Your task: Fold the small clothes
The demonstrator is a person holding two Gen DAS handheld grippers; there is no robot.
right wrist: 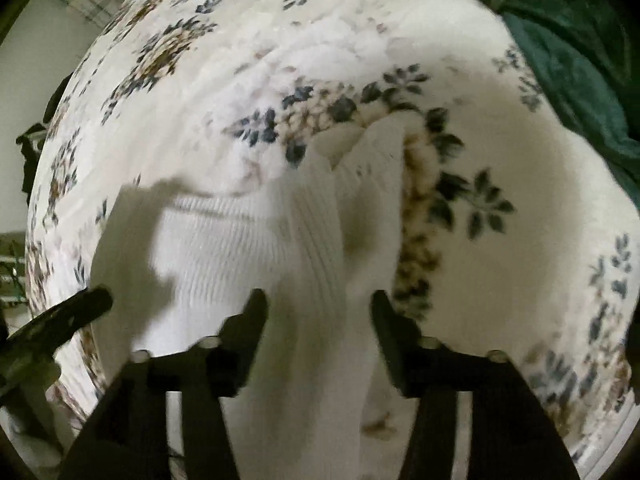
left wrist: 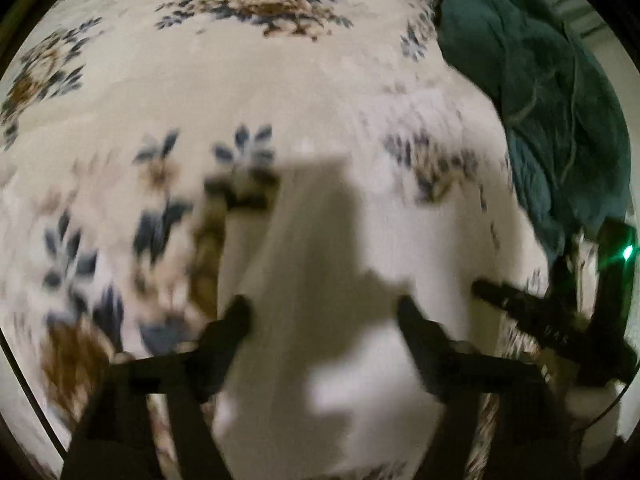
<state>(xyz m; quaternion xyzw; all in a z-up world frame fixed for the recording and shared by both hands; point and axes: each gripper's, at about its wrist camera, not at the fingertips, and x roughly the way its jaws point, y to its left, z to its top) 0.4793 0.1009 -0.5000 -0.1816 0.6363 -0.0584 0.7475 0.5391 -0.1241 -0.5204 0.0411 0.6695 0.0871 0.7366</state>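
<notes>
The white ribbed garment (right wrist: pixel 256 240) lies on the flowery bedspread (right wrist: pixel 500 152) beside a green blanket (left wrist: pixel 560 100), and both the left gripper (left wrist: pixel 324 316) and the right gripper (right wrist: pixel 320 304) hang over it with jaws apart, holding nothing, probably ready for another fold.

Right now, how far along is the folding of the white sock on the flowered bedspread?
Looks done: the white ribbed sock lies doubled over on the cream floral bedspread, one layer overlapping the other. In hand: nothing; the left tool and right tool hang open above it, pads clear of the knit. Left: I cannot tell whether another fold is needed. The crumpled dark green blanket beside it lies untouched.
</notes>
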